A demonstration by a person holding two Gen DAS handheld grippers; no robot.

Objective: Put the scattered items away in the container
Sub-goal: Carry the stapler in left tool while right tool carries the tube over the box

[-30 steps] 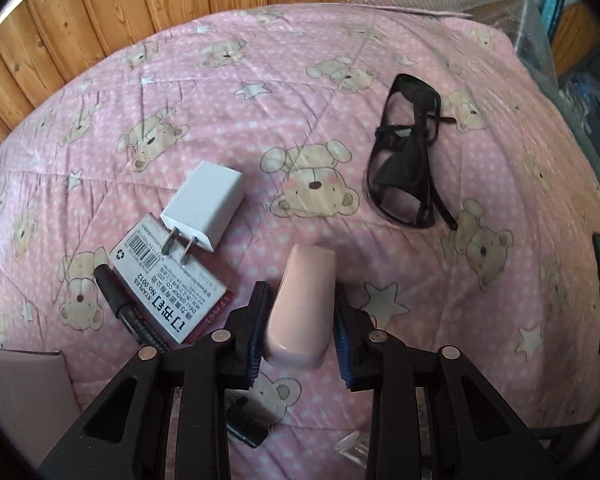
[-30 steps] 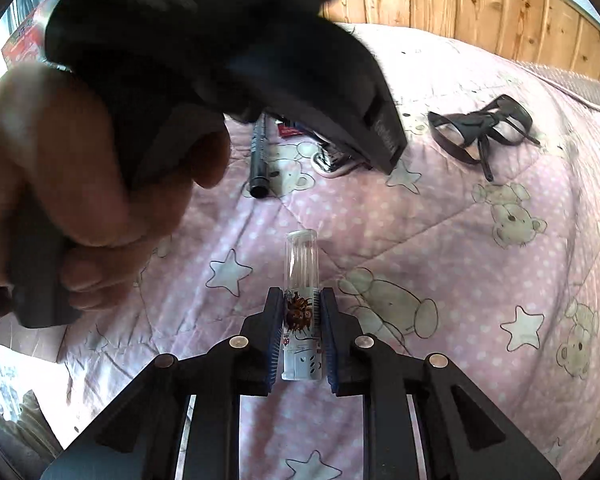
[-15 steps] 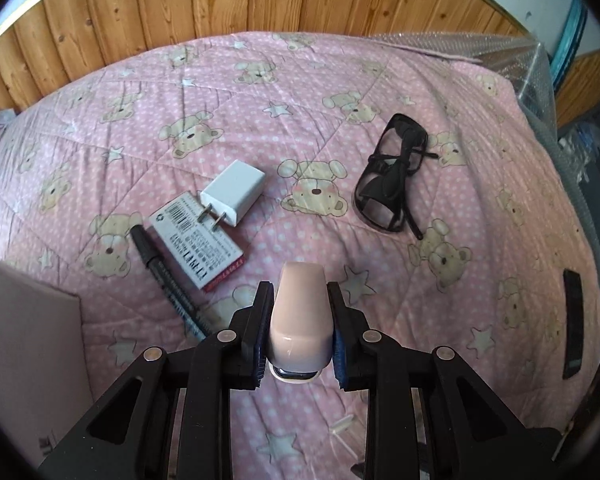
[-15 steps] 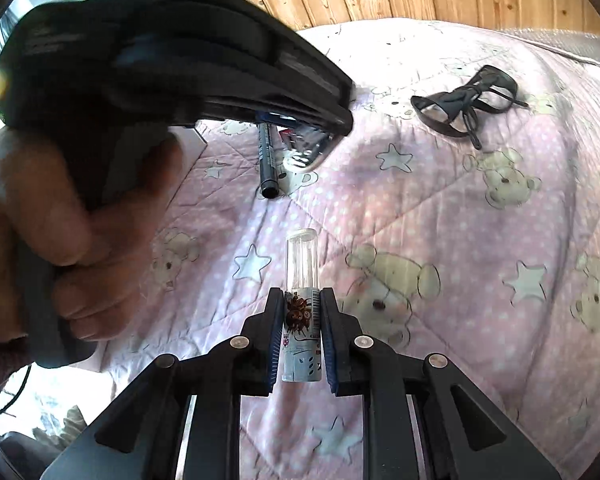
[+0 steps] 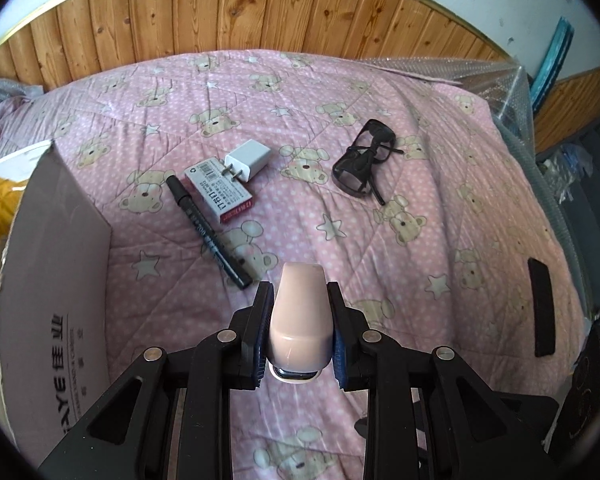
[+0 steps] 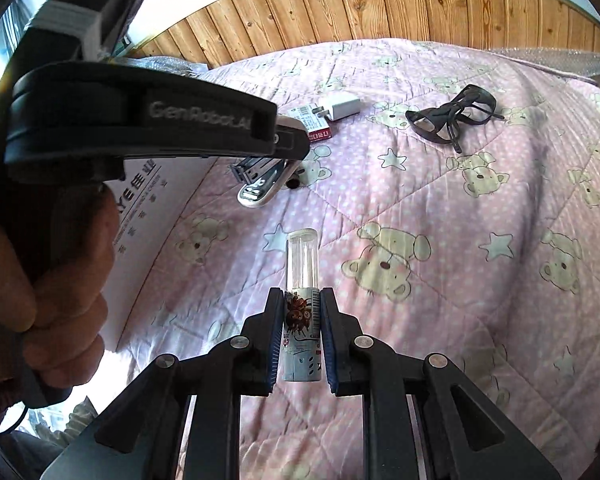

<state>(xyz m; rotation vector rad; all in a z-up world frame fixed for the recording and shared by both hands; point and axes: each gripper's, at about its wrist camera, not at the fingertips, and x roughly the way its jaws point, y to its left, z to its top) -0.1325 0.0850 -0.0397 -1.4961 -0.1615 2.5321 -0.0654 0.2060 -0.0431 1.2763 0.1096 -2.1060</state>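
My left gripper (image 5: 300, 312) is shut on a pale pink stapler (image 5: 300, 320) and holds it above the pink bear quilt (image 5: 380, 200). My right gripper (image 6: 302, 316) is shut on a glue stick with a clear cap (image 6: 302, 280), also held above the quilt (image 6: 460, 220). A cardboard box (image 5: 56, 264) stands to the left; it also shows in the right wrist view (image 6: 156, 220). On the quilt lie a black marker (image 5: 204, 228), a staple box (image 5: 220, 192), a white charger (image 5: 248, 160) and black glasses (image 5: 360, 164).
A wooden wall (image 5: 260, 12) runs behind the bed. Bubble wrap (image 5: 480, 76) covers the bed's right edge. A black flat object (image 5: 540, 312) lies at right. The other hand and its gripper body (image 6: 120, 120) fill the left of the right wrist view.
My left gripper closed on the pink stapler and lifted it well above the quilt. My right gripper rose with the glue stick. The box has come into view at left.
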